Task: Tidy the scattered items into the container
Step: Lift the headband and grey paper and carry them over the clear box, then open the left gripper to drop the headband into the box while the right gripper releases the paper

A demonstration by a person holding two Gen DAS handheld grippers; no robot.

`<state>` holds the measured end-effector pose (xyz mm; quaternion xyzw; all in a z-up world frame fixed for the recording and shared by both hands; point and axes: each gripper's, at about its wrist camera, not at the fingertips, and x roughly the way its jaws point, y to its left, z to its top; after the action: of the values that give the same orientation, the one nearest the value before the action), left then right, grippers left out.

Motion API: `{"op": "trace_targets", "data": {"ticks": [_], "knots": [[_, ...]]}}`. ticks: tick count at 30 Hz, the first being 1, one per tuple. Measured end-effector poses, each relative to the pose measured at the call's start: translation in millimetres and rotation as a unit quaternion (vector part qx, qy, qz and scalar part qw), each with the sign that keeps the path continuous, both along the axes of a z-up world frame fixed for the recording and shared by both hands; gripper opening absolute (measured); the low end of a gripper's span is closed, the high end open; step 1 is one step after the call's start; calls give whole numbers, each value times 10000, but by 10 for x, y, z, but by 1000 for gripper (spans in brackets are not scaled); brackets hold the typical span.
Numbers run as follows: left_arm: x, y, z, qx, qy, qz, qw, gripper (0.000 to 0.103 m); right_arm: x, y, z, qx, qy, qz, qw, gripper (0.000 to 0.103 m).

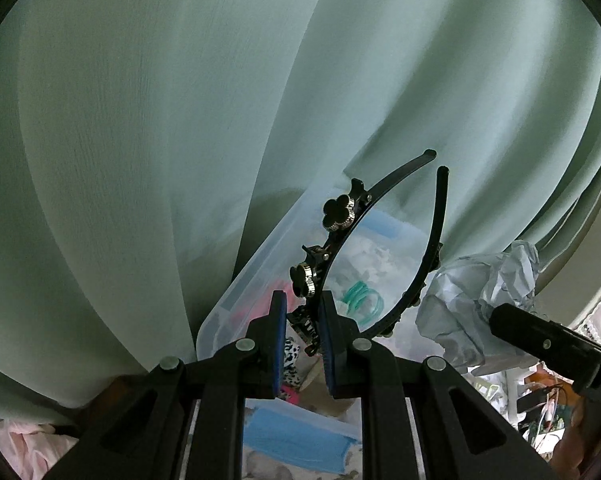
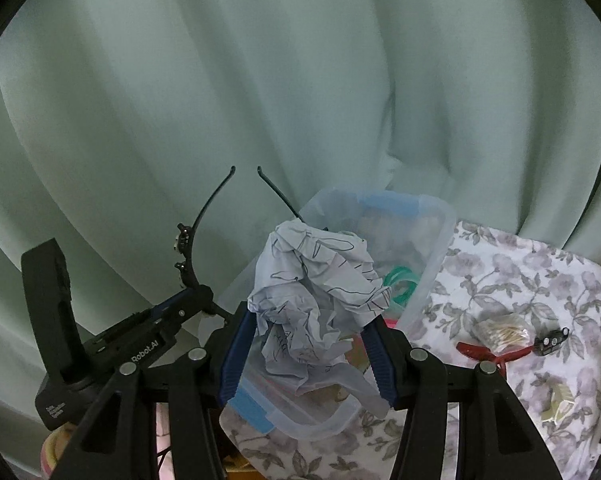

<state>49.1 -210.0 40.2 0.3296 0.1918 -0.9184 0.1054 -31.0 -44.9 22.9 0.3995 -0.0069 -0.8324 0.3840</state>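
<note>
The left hand-held gripper (image 1: 302, 334) is clamping a black headband (image 1: 342, 254), which is arching up ahead over a clear plastic container (image 1: 236, 296). Crumpled paper (image 1: 476, 300) is sitting to its right.

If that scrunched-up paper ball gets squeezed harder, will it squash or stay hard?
Probably squash. The crumpled paper is all loose folds and air pockets, so the right gripper likely dents it easily. It looks light for its size, with thin edges dangling below. It may spring back a little when dropped into the clear container.
</note>
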Motion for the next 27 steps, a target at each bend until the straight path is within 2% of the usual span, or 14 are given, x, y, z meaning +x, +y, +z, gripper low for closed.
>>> {"op": "trace_targets", "data": {"ticks": [10, 21, 23, 25, 27], "knots": [[55, -150, -96, 26, -270, 102, 9996, 16, -51, -114, -176, 316, -241, 42, 9992, 58], [188, -236, -50, 56, -356, 31, 9993, 17, -100, -211, -236, 533, -202, 51, 9984, 60], [220, -257, -35, 88, -353, 29, 9993, 20, -86, -198, -225, 528, -185, 38, 9984, 62], [254, -275, -21, 102, -347, 34, 9993, 40, -72, -186, -214, 522, -168, 25, 9985, 63], [291, -287, -12, 92, -335, 19, 9994, 49, -71, -174, -216, 513, -175, 31, 9985, 63]]}}
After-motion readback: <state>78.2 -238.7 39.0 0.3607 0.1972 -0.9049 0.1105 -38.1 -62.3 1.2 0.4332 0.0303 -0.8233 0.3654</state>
